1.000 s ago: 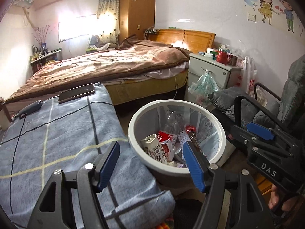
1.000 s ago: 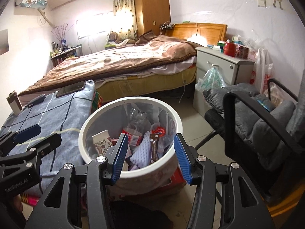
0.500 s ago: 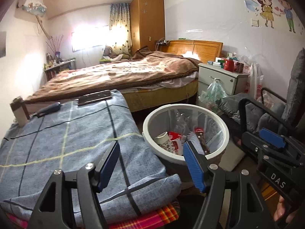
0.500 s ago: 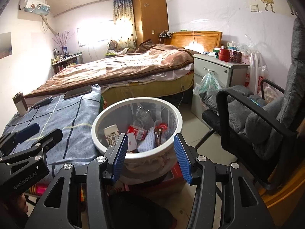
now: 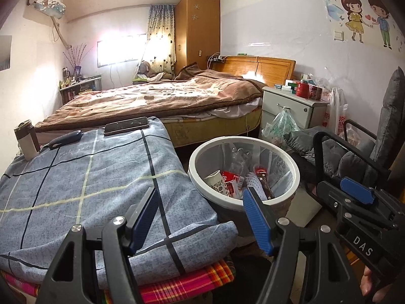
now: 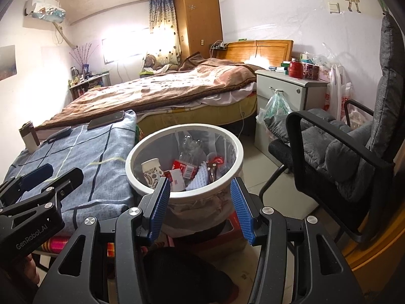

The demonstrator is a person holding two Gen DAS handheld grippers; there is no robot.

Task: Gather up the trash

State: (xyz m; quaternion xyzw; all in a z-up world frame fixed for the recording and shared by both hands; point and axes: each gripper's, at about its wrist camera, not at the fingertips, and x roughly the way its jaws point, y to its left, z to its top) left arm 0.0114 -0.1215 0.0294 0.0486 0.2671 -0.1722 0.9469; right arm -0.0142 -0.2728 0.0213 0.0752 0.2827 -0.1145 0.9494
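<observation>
I have the left gripper [image 5: 200, 217] released, nothing between its blue pads, hovering over the near edge of the table [image 5: 76, 177], which is draped in a blue checked cloth. My right gripper [image 6: 200, 205] is released too and holds nothing; it hangs just in front of the white trash bin [image 6: 141, 182], whose rim sits between the pads in that view. The bin stands on the floor just beside the table's right edge. Inside it I see a patterned paper cup [image 6: 152, 171], red wrappers [image 6: 186, 168], a white bumpy sheet [image 6: 198, 179] and a clear plastic bottle [image 6: 188, 147]. Farther back on the table lie a phone [image 5: 126, 126], a dark case [image 5: 65, 136] and a flask [image 5: 26, 139]. A grey padded chair [image 6: 341, 152] stands right of the bin. Beyond are the bed [image 5: 152, 101] with its brown blanket and a white nightstand [image 5: 293, 109].
</observation>
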